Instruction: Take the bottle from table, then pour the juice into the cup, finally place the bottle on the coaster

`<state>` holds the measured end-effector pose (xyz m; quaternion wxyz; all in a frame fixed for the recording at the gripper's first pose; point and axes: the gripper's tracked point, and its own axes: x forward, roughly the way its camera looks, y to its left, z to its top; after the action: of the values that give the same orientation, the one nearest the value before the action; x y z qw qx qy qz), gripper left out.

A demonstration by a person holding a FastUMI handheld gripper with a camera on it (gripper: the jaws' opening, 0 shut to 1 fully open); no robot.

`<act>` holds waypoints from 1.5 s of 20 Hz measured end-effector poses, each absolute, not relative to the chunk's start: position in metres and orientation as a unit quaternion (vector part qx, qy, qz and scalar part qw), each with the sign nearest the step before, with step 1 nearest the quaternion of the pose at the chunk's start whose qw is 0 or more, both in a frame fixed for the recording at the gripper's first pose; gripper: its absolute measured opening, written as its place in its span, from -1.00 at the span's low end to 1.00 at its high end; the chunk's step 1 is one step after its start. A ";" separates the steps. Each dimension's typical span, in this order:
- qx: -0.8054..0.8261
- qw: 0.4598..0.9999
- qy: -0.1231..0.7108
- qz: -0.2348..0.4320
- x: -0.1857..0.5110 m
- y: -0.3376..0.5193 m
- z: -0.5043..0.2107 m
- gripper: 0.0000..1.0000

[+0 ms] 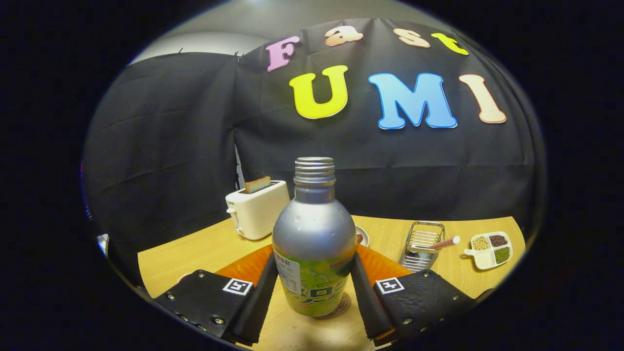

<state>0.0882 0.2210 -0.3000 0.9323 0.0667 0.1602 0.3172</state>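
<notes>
A silver metal bottle point(314, 229) with a green label and an open threaded neck stands upright between my fingers. Its base rests on or just over a round coaster point(343, 306) on the wooden table point(195, 253); I cannot tell whether it touches. My gripper point(314, 258) is shut on the bottle, one finger pressing each side of the label. A small white rim with a dark inside point(361, 237), perhaps the cup, peeks out just behind the bottle's right shoulder.
A white toaster point(256, 210) with a slice of bread stands beyond my left finger. Beyond my right finger are a wire basket point(420, 246) with a stick laid across it and a white divided dish of beans point(490, 248).
</notes>
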 end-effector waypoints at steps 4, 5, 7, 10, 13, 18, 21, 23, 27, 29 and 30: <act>0.045 0.936 0.156 0.313 0.095 0.229 -0.327 0.55; 0.041 0.937 0.152 0.312 0.098 0.231 -0.331 0.55; 0.039 0.938 0.156 0.306 0.105 0.233 -0.343 0.54; 0.047 0.940 0.165 0.297 0.116 0.235 -0.357 0.54; 0.053 0.938 0.174 0.296 0.115 0.239 -0.365 0.55; 0.027 0.939 0.155 0.306 0.109 0.242 -0.367 0.55; 0.025 0.938 0.179 0.295 0.105 0.238 -0.382 0.73; 0.038 0.945 0.168 0.276 0.110 0.233 -0.370 0.99; 0.068 0.958 0.123 0.252 0.108 0.221 -0.308 0.99; 0.084 0.966 0.092 0.226 0.104 0.205 -0.257 0.98; 0.082 0.972 0.081 0.204 0.104 0.191 -0.231 0.98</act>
<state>0.1039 0.1911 -0.2312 0.9722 0.0821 0.0807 0.2038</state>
